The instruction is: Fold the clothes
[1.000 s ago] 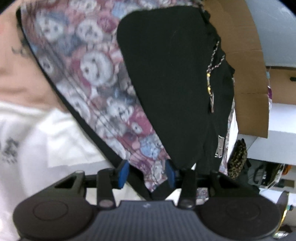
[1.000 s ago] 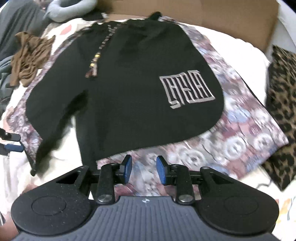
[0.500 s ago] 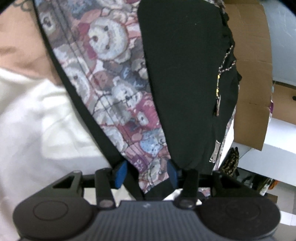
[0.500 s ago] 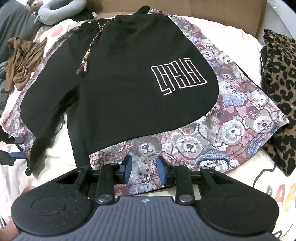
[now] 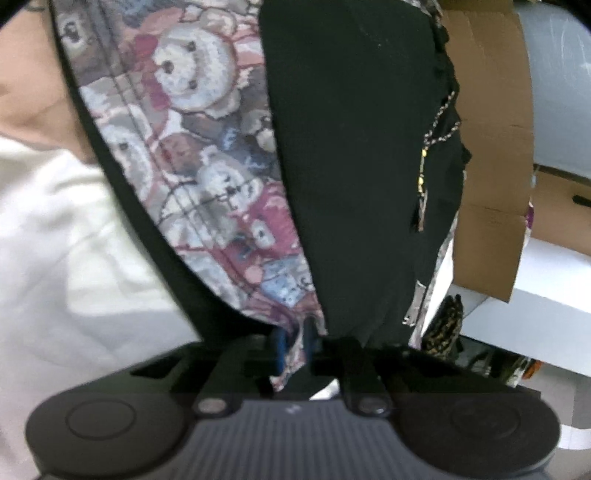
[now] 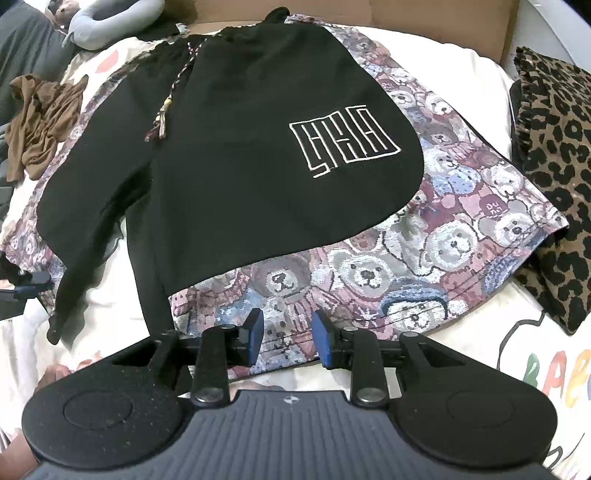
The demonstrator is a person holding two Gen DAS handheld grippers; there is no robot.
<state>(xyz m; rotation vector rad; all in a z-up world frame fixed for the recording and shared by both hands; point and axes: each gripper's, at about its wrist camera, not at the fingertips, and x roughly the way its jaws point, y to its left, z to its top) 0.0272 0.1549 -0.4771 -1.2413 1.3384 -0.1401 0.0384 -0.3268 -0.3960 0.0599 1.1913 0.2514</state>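
Left wrist view: left gripper [image 5: 293, 341] pinched tight on the hem of the shorts [image 5: 221, 192], bear-print cloth bunched between the blue pads [image 5: 279, 343], corner of one leg secured. Right wrist view: right gripper [image 6: 287, 341] partly open, nothing held, poised just over the near hem of the other leg, pads [image 6: 255, 334] either side of bear print but not pressing. Step in hand, by judgement: taking both bottom corners of the shorts before a fold; one corner taken, the other not yet. Next move likely calls for lowering the right pads onto the hem edge, closing on a single layer with its black lining, then lifting both corners together and carrying them toward the waistband [image 6: 236, 31]. Risk: snagging the bedsheet [image 6: 517, 354] beneath, or catching the black panel [image 6: 258, 177] unevenly. Shorts spread flat, front up, white line logo [image 6: 343, 147] on one leg, beaded drawcord [image 6: 166, 107] trailing from the waist. Surface soft, a bed with cream printed sheet. Beside it, leopard cloth [image 6: 557, 177] on one side, brown garment [image 6: 40, 122] crumpled on the other. Beyond, a grey plush [image 6: 110, 22], cardboard [image 6: 424, 22] standing behind the bed, white furniture [image 5: 546, 280] further off.
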